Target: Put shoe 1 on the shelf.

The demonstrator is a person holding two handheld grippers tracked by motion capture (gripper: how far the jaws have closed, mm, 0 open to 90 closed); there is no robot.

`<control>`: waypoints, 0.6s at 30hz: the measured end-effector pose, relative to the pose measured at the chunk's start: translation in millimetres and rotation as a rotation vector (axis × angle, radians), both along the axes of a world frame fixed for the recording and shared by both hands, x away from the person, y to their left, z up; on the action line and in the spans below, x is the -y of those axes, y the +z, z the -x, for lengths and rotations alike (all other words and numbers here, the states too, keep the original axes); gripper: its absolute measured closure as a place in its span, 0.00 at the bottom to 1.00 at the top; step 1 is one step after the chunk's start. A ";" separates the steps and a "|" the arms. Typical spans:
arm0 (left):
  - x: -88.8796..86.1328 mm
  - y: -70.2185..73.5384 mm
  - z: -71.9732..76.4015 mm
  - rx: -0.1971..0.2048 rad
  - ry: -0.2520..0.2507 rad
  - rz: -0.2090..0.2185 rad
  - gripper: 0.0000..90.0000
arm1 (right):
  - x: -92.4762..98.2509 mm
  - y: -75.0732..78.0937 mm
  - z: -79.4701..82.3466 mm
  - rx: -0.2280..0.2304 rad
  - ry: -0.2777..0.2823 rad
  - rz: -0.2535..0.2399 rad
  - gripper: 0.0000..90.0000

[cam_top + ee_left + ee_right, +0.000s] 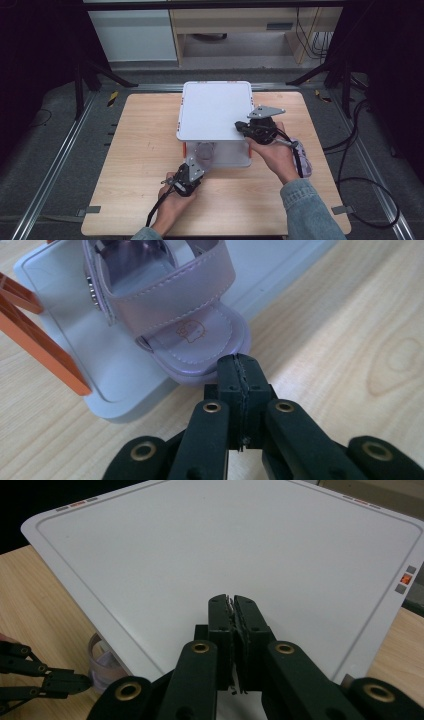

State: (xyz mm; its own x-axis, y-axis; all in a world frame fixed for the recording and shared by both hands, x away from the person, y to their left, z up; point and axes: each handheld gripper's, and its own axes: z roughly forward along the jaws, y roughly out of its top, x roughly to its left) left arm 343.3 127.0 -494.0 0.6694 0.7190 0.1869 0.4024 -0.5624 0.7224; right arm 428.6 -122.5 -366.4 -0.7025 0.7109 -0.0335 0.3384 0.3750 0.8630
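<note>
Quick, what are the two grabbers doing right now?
Left gripper: shut, holding nothing, its tips at the toe of the pink sandal.
Right gripper: shut, holding nothing, over the white lid.

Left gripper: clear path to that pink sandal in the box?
Probably yes. The left gripper sits right at the toe of the sandal, jaws shut, with the box's front side open and nothing between.

A pale lilac child's sandal point(192, 335) (a small printed figure on its insole) lies flat, strap arched, on the white box's point(215, 107) lowered front flap, toe reaching the flap's edge.
</note>
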 end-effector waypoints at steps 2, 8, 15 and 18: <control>-0.7 -0.5 -3.4 0.001 0.008 0.003 0.99 | 0.1 -0.1 -0.3 -0.001 0.000 -0.001 0.97; 4.0 0.9 -13.8 0.010 0.012 -0.002 0.99 | -0.2 0.2 -0.4 -0.002 -0.002 0.002 0.97; 6.0 0.9 -23.8 0.009 0.009 -0.012 0.99 | -1.0 0.7 -1.3 -0.002 -0.002 0.009 0.97; 7.6 0.8 -27.5 0.013 0.013 -0.015 1.00 | -1.3 0.8 -1.4 -0.001 -0.003 0.011 0.97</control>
